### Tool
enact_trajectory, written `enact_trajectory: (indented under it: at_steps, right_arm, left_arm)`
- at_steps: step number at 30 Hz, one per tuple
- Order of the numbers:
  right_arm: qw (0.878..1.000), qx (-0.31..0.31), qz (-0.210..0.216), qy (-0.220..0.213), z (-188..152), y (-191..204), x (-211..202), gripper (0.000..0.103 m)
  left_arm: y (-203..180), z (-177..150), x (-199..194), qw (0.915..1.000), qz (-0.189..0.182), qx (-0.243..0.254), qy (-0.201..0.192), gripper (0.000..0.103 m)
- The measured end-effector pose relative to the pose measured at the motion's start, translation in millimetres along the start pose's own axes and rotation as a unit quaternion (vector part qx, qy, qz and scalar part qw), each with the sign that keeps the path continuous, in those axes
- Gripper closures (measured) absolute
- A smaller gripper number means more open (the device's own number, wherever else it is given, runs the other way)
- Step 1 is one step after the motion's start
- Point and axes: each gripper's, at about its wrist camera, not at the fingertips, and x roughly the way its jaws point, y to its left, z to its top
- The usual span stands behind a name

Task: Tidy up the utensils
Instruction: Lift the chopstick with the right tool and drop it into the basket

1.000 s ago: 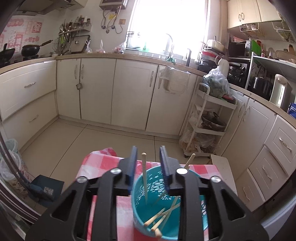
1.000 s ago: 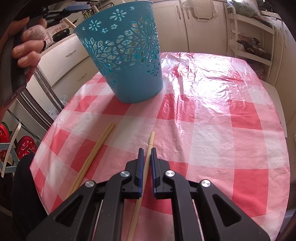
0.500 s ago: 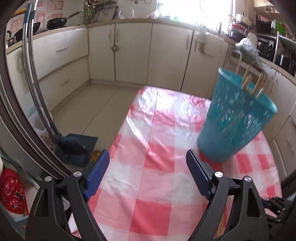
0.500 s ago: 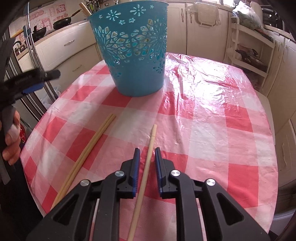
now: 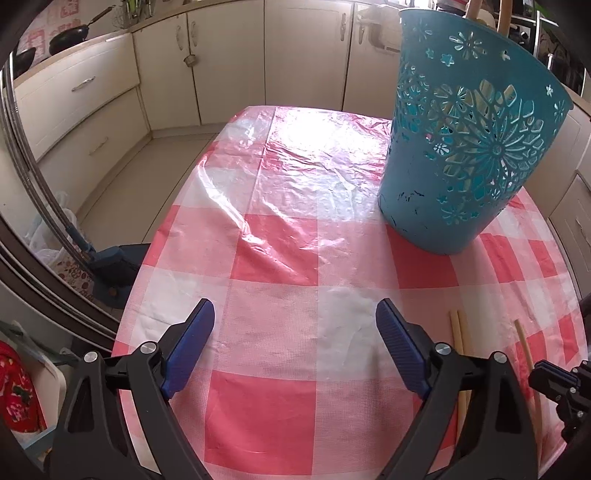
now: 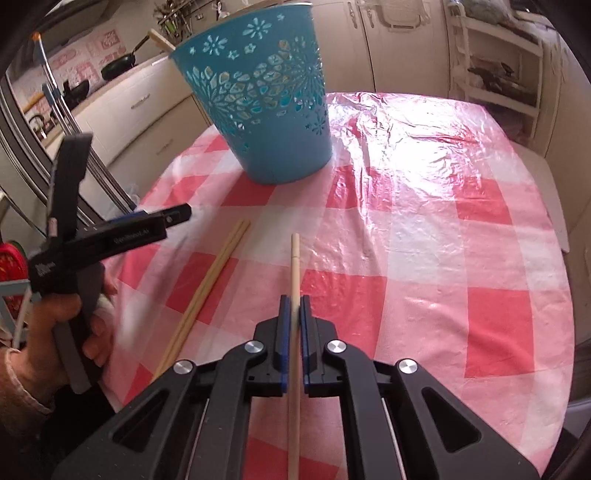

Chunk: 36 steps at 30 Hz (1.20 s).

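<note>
The right gripper (image 6: pixel 291 314) is clamped on a chopstick (image 6: pixel 294 266); the left gripper (image 5: pixel 295 332) is opening, nothing between; basket (image 6: pixel 266 110) at 11 o'clock.

Home kitchen: cream cabinets (image 5: pixel 236 62), frying pan (image 5: pixel 68 37) on counter, checked-cloth table (image 5: pixel 280 236) ahead of the tongs.

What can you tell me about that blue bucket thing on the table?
The blue basket looks like thin turquoise plastic, round and tapering to a narrower solid base. Its upper wall is pierced with flower and star cut-outs. It stands upright on the red-and-white checked tablecloth, towards the table's far side. Pale wooden sticks lean inside it, their tips poking above the rim. No gripper touches it; a few dark scuff marks show near its base.
</note>
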Motion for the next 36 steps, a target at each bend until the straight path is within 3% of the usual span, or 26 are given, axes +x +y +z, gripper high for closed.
enact_trajectory:
  at_steps: [4,9,16,20,24,29,32,36]
  right_arm:
    - [0.997,0.035,0.059,-0.035,8,-2,-27,0.097]
    - [0.990,0.043,0.103,-0.082,30,8,-62,0.097]
    - [0.980,0.016,0.134,-0.149,81,28,-102,0.097]
    - [0.972,-0.004,0.119,-0.203,127,43,-116,0.097]
    - [0.955,-0.017,0.085,-0.283,176,59,-124,0.097]
    - [0.939,-0.020,0.018,-0.344,217,70,-96,0.097]
    - [0.935,-0.022,-0.021,-0.352,224,69,-71,0.097]
    - [0.945,-0.023,-0.042,-0.324,220,60,-38,0.097]
  left_arm:
    - [-1,-1,3,0.9999,-0.002,0.008,0.008,0.018]
    - [-1,-1,4,0.9999,-0.006,0.002,0.010,0.015]
    - [-1,-1,5,0.9999,-0.006,0.003,0.012,0.013]
    - [-1,-1,5,0.9999,-0.007,0.003,0.011,0.013]
    - [-1,-1,5,0.9999,-0.009,0.001,0.010,0.013]
    - [-1,-1,5,0.9999,-0.013,0.003,0.009,0.013]
    - [0,-1,5,0.9999,-0.015,0.001,0.008,0.013]
    - [1,-1,4,0.9998,-0.018,-0.001,0.006,0.013]
